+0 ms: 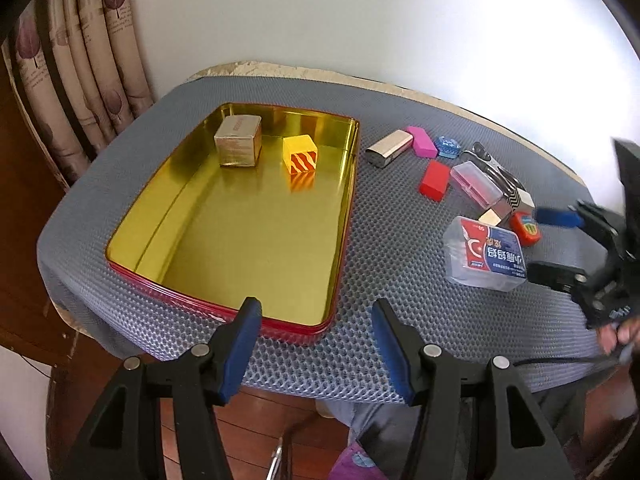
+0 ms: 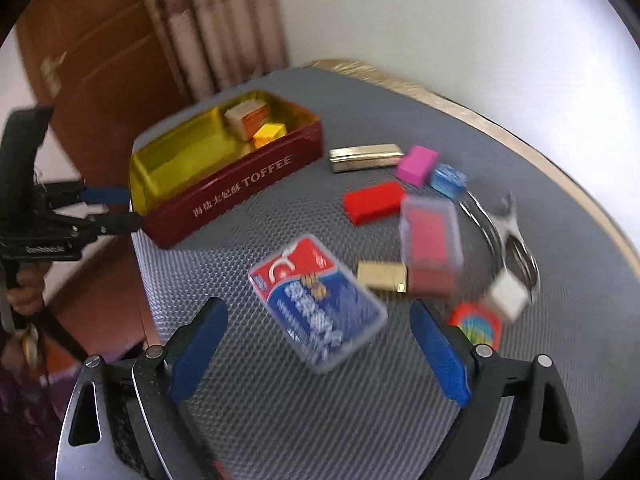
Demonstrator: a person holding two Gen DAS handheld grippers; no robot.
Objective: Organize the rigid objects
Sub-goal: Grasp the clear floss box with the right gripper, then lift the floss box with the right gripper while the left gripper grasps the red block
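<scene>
My left tool (image 1: 316,344) hangs agape and empty at the toffee tin (image 1: 224,240), my right tool (image 2: 320,356) gapes around the blue-labelled case (image 2: 316,304) on the tabletop (crowded there), so a skewed pinch could squirt it into its neighbours.

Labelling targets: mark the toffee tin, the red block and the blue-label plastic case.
toffee tin (image 1: 224,312), left wrist view, near red rim.
red block (image 1: 435,180), left wrist view, top face.
blue-label plastic case (image 2: 316,300), right wrist view, label middle.
</scene>
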